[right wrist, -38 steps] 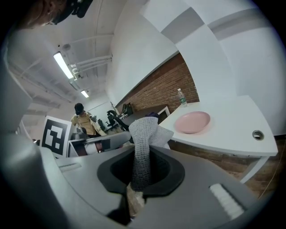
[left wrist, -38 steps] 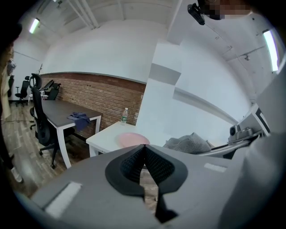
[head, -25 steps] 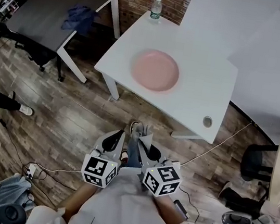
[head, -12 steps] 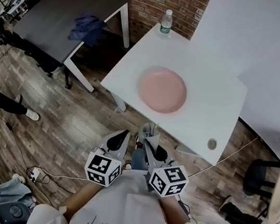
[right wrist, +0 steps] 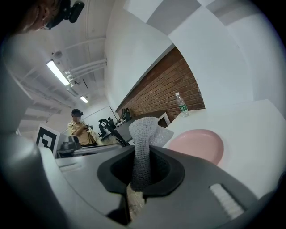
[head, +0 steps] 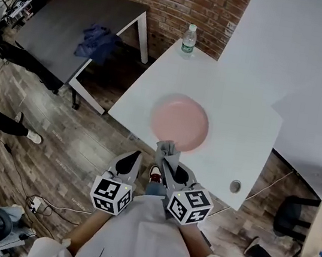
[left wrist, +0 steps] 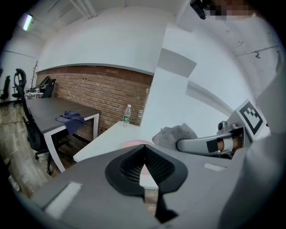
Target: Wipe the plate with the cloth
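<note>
The right gripper [right wrist: 144, 169] was clamped on the cloth [right wrist: 145, 134]. The grey cloth stuck up out of the gripper like a little flag. The left gripper [left wrist: 144, 150] was closed with nothing in it, and it sat at 9 o'clock from the right one, close beside it.

The pink plate [head: 180, 122] lay flat on the white bench [head: 246, 90], near the side closest to the person. From the right gripper, the plate was at 12 o'clock. In the head view the top of the cloth sat right at the plate's near rim, at its 6 o'clock. In the right gripper view the cloth looked to be up in the air, with the plate past it and lower down. So I think the cloth was not on the plate yet, but I could not be sure.

A water bottle [head: 189, 40] stood at 12 o'clock from the plate, at the far corner of the bench and well apart from it. A dark bench [head: 57, 18] with a blue rag [head: 97, 42] on it was at 10 o'clock.

I think the step in hand was bringing the cloth to the plate. No wiping had begun. Next, the right gripper needed to go forward and down until the cloth lay on the pink part. Then it needed to rub round and round with a soft push. The plate was loose on a smooth bench, so it might slide. The empty left gripper could hold the rim at 9 o'clock to keep it from moving.
</note>
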Motion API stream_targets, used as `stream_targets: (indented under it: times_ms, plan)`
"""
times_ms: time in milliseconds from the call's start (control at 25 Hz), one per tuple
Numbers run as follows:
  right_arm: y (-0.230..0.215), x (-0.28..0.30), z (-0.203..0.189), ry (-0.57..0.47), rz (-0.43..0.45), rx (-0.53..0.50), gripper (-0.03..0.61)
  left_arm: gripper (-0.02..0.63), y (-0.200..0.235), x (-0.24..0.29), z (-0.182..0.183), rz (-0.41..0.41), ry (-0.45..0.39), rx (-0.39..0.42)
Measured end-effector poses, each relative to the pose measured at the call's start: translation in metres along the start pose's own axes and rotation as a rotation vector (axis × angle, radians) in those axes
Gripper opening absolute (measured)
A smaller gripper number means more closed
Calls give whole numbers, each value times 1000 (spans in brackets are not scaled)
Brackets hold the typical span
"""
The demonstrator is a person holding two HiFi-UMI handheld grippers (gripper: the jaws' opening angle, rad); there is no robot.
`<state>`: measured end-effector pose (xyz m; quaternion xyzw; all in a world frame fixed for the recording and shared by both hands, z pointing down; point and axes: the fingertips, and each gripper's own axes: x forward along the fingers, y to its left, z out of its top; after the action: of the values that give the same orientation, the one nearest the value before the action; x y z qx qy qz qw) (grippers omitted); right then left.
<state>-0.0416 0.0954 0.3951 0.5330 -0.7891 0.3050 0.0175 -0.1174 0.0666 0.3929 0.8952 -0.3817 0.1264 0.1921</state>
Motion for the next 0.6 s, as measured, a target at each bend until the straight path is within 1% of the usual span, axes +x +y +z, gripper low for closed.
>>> stream_targets:
  times_ms: [240, 480, 600]
  plan:
    - [-31, 20, 32, -3, 20, -26, 37, 12, 9, 40, 17, 29, -17, -3]
    - [-54, 37, 49, 30, 47, -40, 37, 12, 13, 68, 26, 49, -14, -37]
    - [-61, 43, 56, 27, 50, -52, 37, 12, 20, 76, 26, 58, -9, -47]
